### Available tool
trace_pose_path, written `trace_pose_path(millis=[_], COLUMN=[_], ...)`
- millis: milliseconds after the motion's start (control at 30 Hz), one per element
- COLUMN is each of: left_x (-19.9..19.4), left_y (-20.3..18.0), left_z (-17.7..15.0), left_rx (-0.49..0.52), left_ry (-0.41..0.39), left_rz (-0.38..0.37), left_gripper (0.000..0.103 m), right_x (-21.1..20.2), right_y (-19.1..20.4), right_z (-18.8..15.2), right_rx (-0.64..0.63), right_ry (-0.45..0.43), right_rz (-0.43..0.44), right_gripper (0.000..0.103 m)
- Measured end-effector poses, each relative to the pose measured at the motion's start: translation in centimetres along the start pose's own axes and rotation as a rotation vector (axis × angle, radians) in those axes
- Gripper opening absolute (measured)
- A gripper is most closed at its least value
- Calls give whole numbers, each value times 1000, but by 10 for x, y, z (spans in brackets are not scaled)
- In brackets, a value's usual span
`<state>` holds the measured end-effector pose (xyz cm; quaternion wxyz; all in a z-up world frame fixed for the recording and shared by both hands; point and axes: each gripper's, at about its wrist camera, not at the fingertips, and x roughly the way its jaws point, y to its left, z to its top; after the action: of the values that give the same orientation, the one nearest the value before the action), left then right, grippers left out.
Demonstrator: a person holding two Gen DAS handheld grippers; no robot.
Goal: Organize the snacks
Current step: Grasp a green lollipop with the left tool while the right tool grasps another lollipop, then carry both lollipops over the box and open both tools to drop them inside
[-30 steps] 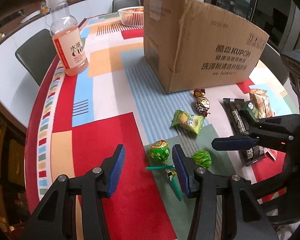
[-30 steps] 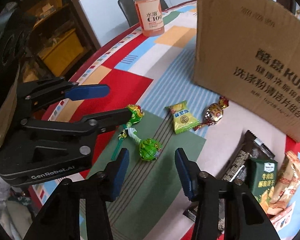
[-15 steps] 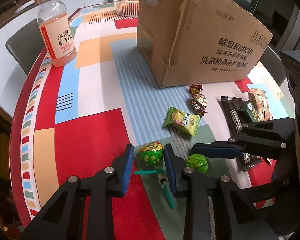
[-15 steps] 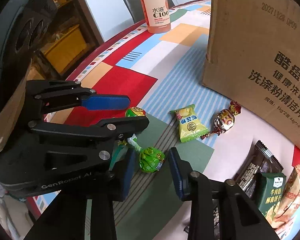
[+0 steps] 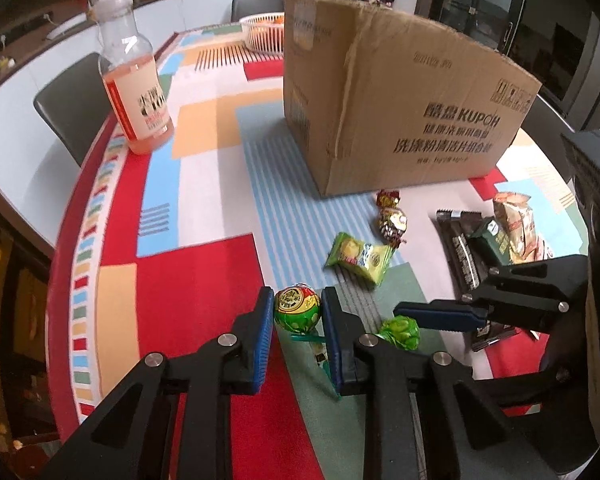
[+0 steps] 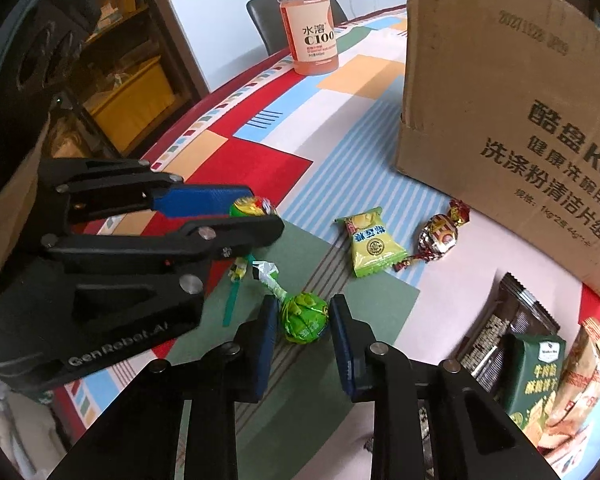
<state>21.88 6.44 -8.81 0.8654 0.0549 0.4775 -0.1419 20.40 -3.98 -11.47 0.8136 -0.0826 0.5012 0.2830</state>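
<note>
Two lollipops lie on a worktop [image 5: 204,184] patterned in red, blue and green blocks (chairs and dark cabinets beyond). Left gripper [image 5: 297,312] fingers pinch the round-headed lollipop [image 5: 297,309]; right gripper [image 6: 303,322] fingers, just closing, flank the green lollipop [image 6: 304,319], contact unclear. Ahead of both stands a cardboard box [image 5: 400,108].
</note>
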Motion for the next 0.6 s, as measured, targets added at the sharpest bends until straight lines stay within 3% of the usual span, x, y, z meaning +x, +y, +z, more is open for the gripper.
trace_pose_path(millis=[367, 600], left_x=[-29, -46], left_y=[-24, -47], left_z=[10, 21], left_rx=[22, 32], left_ry=[-88, -147], left_rz=[37, 13], left_gripper=[24, 24], right_x=[-31, -63], right_y=[-21, -46], right_z=[-14, -22], right_rx=[89, 182], right_ry=[-55, -127], right_rz=[-35, -58], right_gripper=[27, 27])
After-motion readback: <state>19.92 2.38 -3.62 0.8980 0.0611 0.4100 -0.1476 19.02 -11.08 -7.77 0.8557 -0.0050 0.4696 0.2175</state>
